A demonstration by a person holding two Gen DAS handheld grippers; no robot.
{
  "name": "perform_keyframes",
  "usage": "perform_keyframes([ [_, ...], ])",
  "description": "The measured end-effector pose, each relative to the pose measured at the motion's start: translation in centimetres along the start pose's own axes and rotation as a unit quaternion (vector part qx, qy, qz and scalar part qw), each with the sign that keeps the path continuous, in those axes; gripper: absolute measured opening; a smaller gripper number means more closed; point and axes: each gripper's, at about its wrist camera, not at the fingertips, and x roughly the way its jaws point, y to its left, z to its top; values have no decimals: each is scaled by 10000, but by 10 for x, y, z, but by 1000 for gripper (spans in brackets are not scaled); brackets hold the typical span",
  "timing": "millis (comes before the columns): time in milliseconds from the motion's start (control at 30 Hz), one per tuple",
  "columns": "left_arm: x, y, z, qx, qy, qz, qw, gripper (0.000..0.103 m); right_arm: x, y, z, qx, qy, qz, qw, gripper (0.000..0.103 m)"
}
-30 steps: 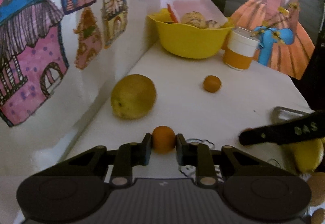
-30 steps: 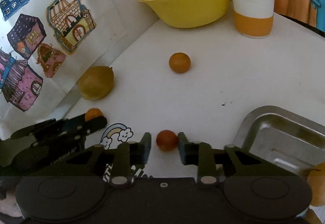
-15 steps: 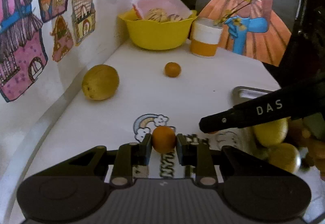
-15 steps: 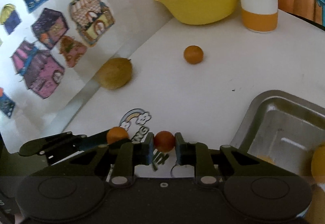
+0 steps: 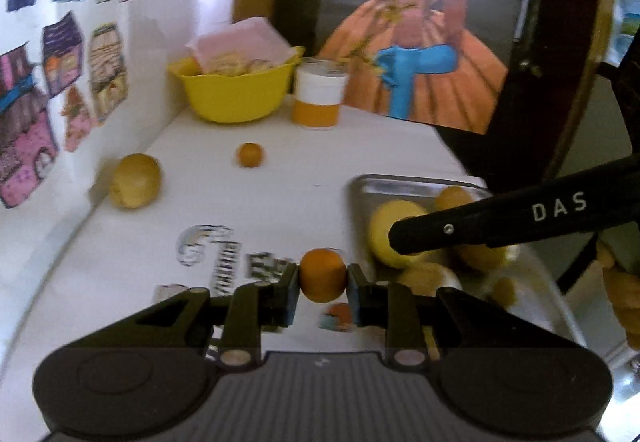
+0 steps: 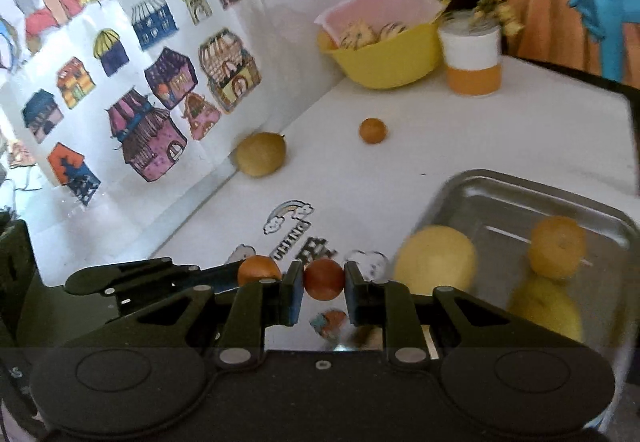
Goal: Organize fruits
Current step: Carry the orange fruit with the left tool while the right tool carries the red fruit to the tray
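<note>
Left wrist view: the left claw (image 5: 322, 282) grips a small orange fruit (image 5: 322, 275) between its pads, lifted above the white tabletop (image 5: 288, 193). A second ago this fruit sat low beside the big yellow-green fruit (image 5: 135, 181) near the wall; now it hangs just left of the metal tray (image 5: 400, 181), so delivery looks close. The right claw's black finger crosses in front of the tray, hiding part of the yellow fruits (image 5: 386, 230) inside. Motion blurs the tray's near end.

Right wrist view: the right claw (image 6: 323, 284) grips a small red-orange fruit (image 6: 323, 278), raised from the tabletop since a second ago and now near the tray's left rim (image 6: 436, 201). One small orange fruit (image 6: 373, 130) lies loose farther back. The tray's right side is cut off.
</note>
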Motion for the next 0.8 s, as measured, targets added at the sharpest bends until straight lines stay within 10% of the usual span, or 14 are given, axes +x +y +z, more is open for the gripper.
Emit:
perform_keyframes([
  [333,-9,-57,-31,199,177,-540,9982,27,-61,-31,-57,256,-118,-185,9994,23],
  [800,-4,-70,-60,227,380,-443,9980,27,-47,-38,-109,-246,-294,-648,9972,23],
])
